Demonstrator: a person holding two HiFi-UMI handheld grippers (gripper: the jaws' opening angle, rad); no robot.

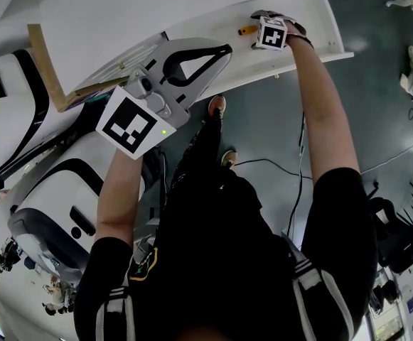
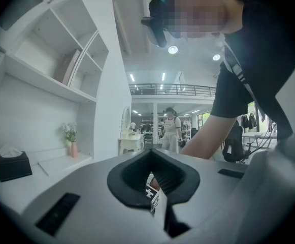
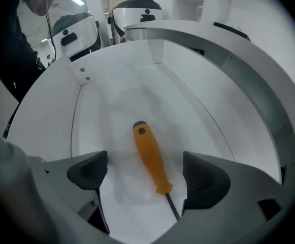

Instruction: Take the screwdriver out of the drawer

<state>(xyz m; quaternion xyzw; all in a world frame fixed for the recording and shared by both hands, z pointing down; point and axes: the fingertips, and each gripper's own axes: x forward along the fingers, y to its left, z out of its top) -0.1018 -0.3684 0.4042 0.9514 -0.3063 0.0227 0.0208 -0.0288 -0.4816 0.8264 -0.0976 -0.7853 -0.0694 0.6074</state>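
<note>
The screwdriver [image 3: 150, 159] has an orange handle and a dark shaft. It lies flat on the white floor of the open drawer [image 3: 137, 93]. My right gripper [image 3: 145, 174] points steeply down into the drawer and stands open. Its two dark pads [image 3: 89, 171] sit either side of the handle and do not touch it. In the head view the screwdriver [image 1: 247, 29] shows just left of the right gripper [image 1: 261, 31], inside the drawer [image 1: 320, 20]. My left gripper [image 1: 227, 49] is held level away from the drawer, its tips together around nothing. The left gripper view shows its jaws [image 2: 155, 187] closed.
White shelving [image 2: 45, 80] with a black tissue box [image 2: 12, 165] and a small vase [image 2: 73, 147] is at the left. White rounded machines [image 1: 43, 190] stand at the lower left, cables [image 1: 263, 163] lie on the floor, and a person [image 2: 171, 128] stands far off.
</note>
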